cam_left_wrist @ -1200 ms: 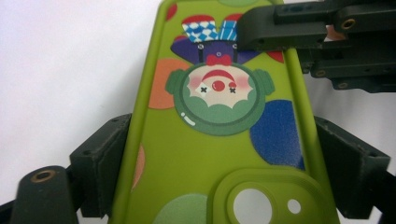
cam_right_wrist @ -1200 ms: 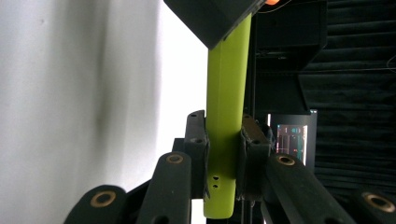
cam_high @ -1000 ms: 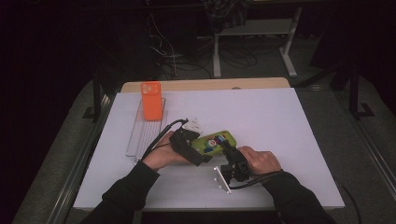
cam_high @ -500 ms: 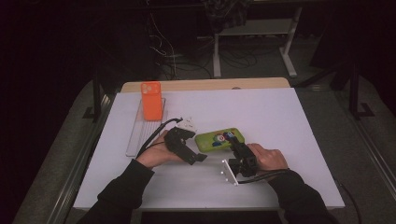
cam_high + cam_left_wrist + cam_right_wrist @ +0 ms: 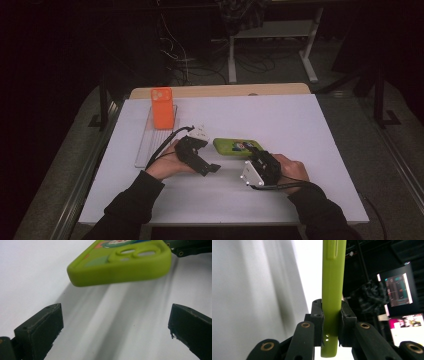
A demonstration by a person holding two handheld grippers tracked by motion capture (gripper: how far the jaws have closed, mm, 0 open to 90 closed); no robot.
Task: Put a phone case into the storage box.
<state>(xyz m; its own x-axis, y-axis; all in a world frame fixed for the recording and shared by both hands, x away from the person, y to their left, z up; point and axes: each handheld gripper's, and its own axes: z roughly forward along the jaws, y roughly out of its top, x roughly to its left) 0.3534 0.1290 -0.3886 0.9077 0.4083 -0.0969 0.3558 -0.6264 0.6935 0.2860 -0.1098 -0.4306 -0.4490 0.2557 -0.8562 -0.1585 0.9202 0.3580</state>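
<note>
A lime-green phone case [image 5: 237, 146] with a colourful cartoon print and a raised camera cutout is hovering near the middle of the white table [image 5: 310, 125], lifted just off the surface. The right gripper [image 5: 256, 161] is clenching the case's short end at 4 o'clock, jaws pressing both faces. The left gripper [image 5: 212, 168], at 8 o'clock from the case, is holding its jaws wide apart, gripping nothing.

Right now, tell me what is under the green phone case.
Bare white table under the green phone case, which is lifted clear, casting a shadow. The right gripper clamps its end. The case's underside cannot be seen.
</note>
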